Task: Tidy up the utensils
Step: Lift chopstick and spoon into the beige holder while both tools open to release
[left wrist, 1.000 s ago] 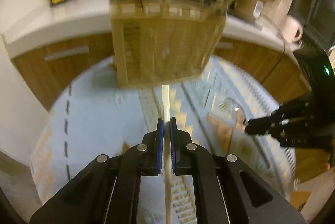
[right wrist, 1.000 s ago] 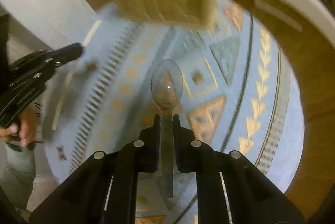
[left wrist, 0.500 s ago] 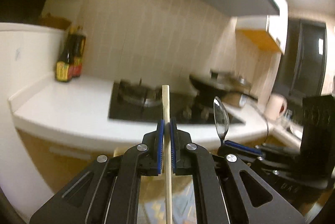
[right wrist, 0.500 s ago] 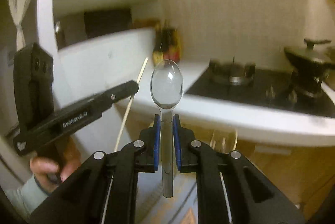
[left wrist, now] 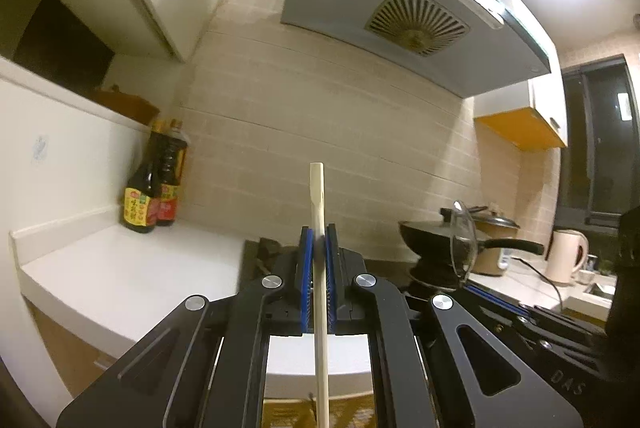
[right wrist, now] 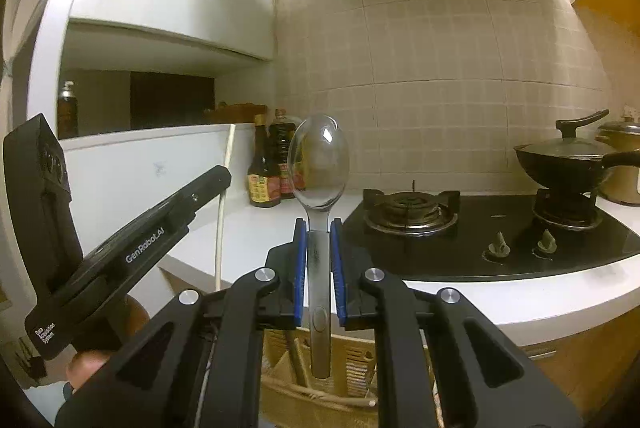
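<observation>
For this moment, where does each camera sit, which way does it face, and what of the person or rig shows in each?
Left wrist: on the left gripper, facing level at the tiled wall and hob; its jaws clamp a chopstick; the right gripper shows at lower right.
Right wrist: on the right gripper, facing the hob; its jaws clamp a spoon; the left gripper and a hand show at left.
Shared: the sauce bottles, pan, hood and both held utensils.

Black left gripper [left wrist: 316, 240] with blue pads and silver screws, right gripper [right wrist: 319, 228] alike, white "GenRobot.AI" lettering
</observation>
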Tool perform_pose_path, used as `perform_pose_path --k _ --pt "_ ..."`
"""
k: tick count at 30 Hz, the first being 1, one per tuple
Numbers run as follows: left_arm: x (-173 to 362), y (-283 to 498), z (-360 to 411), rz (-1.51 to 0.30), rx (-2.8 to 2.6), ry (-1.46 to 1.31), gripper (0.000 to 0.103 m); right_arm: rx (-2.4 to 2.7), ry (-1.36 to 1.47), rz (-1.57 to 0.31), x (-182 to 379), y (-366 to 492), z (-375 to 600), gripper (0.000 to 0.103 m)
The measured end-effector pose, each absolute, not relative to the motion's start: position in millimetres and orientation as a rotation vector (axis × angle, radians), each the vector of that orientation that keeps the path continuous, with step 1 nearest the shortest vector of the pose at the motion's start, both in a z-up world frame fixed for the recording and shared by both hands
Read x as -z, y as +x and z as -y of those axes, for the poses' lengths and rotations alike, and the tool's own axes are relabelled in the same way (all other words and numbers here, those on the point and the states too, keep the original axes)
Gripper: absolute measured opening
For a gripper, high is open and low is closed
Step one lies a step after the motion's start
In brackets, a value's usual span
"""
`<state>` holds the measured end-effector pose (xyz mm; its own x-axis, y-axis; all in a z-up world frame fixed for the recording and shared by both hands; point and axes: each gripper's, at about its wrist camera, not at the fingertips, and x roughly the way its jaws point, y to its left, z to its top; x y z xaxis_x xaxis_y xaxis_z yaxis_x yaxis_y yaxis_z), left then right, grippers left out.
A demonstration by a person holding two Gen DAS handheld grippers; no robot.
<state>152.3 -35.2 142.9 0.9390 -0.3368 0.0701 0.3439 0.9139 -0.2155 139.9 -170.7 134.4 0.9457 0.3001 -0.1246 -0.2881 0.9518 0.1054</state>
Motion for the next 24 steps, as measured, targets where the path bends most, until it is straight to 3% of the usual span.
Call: perform_pose_path --k 20,21,23,24 --pt "-97 160 38 0.039 0.236 -0.16 0.005 -0.25 0.057 -0.174 -82 155 165 0.011" --pt "-97 157 36 0.039 0.243 -0.161 0.006 -0.264 0.058 -0.195 -81 155 165 0.011" --pt "-97 151 35 0.032 0.257 -0.143 0.02 -0.279 0.064 -0.229 -80 153 166 0.014" --pt "-97 148 34 0.03 0.259 -0.136 0.027 -0.282 0.066 -0.241 -79 152 167 0.023"
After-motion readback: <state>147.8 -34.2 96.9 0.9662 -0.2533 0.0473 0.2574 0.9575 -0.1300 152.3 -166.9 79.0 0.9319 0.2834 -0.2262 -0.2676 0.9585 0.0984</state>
